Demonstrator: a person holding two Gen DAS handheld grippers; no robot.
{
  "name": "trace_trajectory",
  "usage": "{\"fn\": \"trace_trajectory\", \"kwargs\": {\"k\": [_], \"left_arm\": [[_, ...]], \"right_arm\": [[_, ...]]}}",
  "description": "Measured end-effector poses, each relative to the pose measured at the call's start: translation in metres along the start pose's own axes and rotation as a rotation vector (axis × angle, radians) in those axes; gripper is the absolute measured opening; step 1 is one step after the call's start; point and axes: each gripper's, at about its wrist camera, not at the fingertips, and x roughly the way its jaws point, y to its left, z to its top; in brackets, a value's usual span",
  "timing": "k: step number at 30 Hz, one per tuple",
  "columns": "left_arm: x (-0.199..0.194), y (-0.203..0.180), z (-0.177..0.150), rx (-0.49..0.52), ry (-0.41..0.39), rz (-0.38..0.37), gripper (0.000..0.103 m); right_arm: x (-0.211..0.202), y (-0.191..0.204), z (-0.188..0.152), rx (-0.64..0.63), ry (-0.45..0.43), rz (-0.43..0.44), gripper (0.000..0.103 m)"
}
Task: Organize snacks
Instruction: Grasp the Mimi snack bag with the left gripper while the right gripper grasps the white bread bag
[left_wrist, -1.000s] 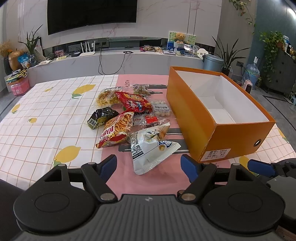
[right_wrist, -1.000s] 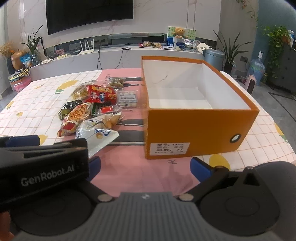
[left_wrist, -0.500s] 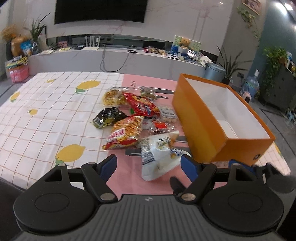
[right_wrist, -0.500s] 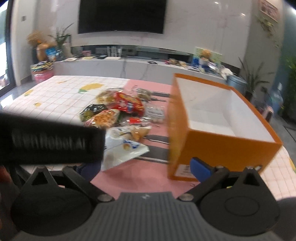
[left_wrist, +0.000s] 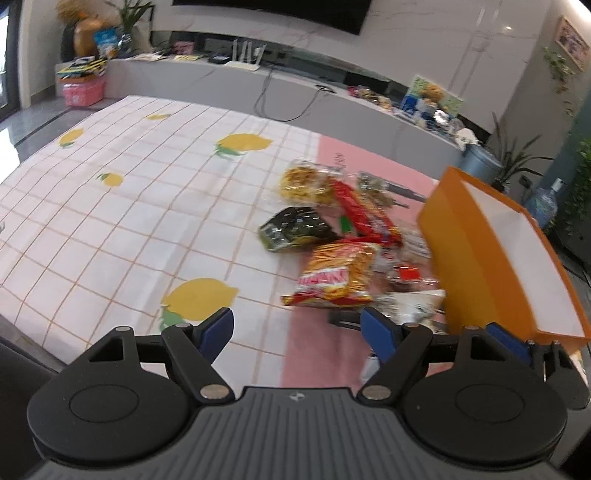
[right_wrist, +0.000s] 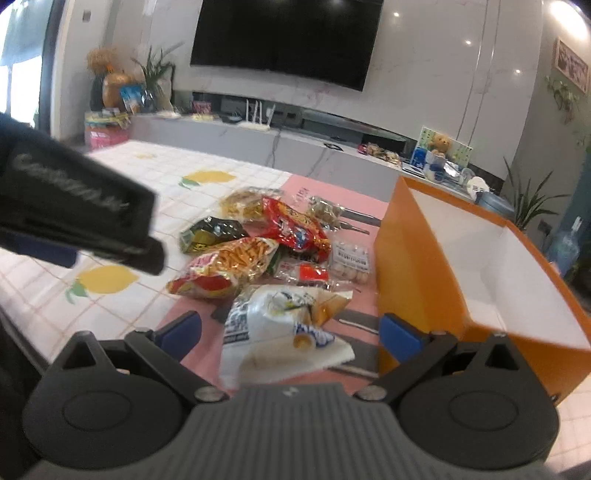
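Observation:
Several snack packets lie in a heap on the table left of an open orange box (right_wrist: 461, 258) (left_wrist: 498, 251) with a bare white inside. Nearest me is a white packet (right_wrist: 280, 332). Behind it lie an orange stick-snack bag (right_wrist: 225, 269) (left_wrist: 336, 273), a red bag (right_wrist: 295, 225) (left_wrist: 365, 214), a dark green bag (right_wrist: 210, 232) (left_wrist: 295, 229) and a clear tray of small balls (right_wrist: 349, 258). My right gripper (right_wrist: 290, 332) is open, its jaws either side of the white packet. My left gripper (left_wrist: 297, 328) is open and empty, to the heap's left.
The table (left_wrist: 129, 206) has a white lemon-print cloth and a pink mat (left_wrist: 317, 354). A long grey counter (right_wrist: 280, 147) with clutter and a dark TV stand beyond the table. The left gripper's body (right_wrist: 74, 206) crosses the left of the right wrist view.
Both grippers have swung left and moved toward the heap. The right gripper's jaws now frame the white packet. Both stay open.

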Motion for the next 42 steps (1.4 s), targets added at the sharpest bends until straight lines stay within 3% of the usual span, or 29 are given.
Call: {"fn": "trace_trajectory", "kwargs": {"k": [4, 11, 14, 27, 35, 42], "left_arm": [[0.013, 0.012, 0.002, -0.025, 0.04, 0.018, 0.092], [0.026, 0.024, 0.004, -0.049, 0.078, 0.033, 0.092], [0.031, 0.024, 0.004, -0.053, 0.086, 0.044, 0.092], [0.038, 0.006, 0.0, 0.005, 0.065, 0.05, 0.092], [0.036, -0.014, 0.004, 0.084, 0.031, -0.01, 0.092], [0.055, -0.035, 0.023, 0.111, 0.075, -0.098, 0.092]], "right_arm": [[0.028, -0.001, 0.007, 0.061, 0.079, 0.03, 0.1], [0.064, 0.003, 0.01, 0.105, 0.16, -0.017, 0.1], [0.066, 0.002, 0.007, 0.1, 0.176, -0.023, 0.088], [0.051, -0.007, -0.009, 0.08, 0.129, 0.007, 0.072], [0.039, -0.015, -0.018, 0.1, 0.143, 0.032, 0.069], [0.032, -0.024, -0.024, 0.138, 0.154, 0.058, 0.069]]}}
